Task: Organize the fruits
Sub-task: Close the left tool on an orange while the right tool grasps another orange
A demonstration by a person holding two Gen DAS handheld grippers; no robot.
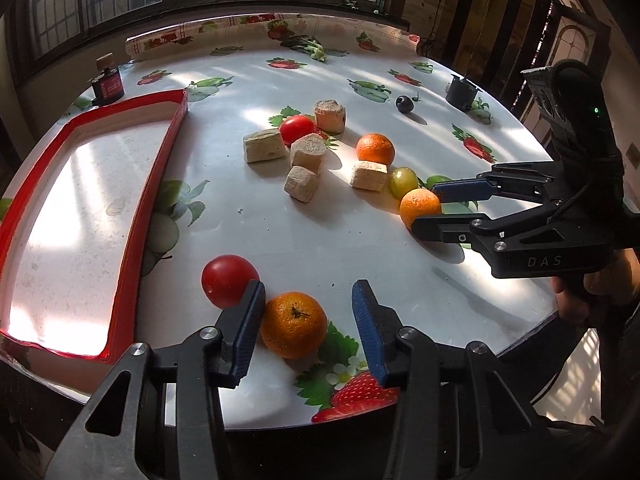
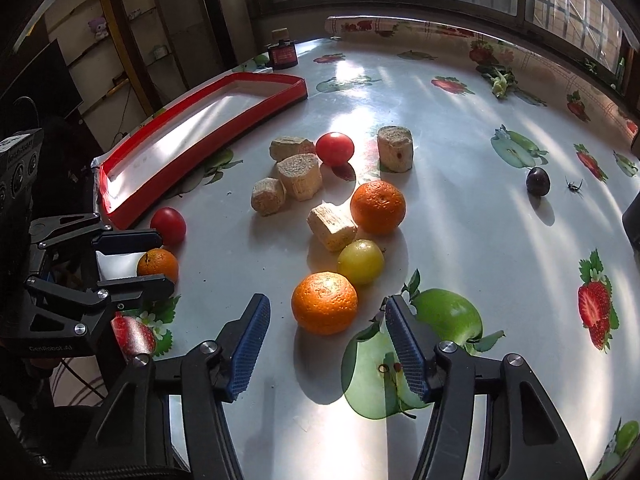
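My left gripper (image 1: 308, 312) is open, its blue pads either side of an orange (image 1: 294, 325) at the table's near edge; a red tomato (image 1: 229, 281) lies just left of it. My right gripper (image 2: 326, 334) is open around a second orange (image 2: 324, 303), with a green grape (image 2: 360, 261) just beyond. A third orange (image 2: 378, 207), another tomato (image 2: 335, 148) and a dark plum (image 2: 537, 181) lie farther out. The red-rimmed tray (image 1: 160, 184) stands empty at the left. The right gripper also shows in the left wrist view (image 1: 426, 210), the left one in the right wrist view (image 2: 162, 258).
Several beige bread-like chunks (image 1: 265, 145) lie among the fruit at mid-table. A small red-labelled jar (image 1: 107, 80) stands beyond the tray and a dark cup (image 1: 462, 92) at the far right. A green sprig (image 1: 314, 49) lies near the far edge, an insect (image 2: 574, 186) by the plum.
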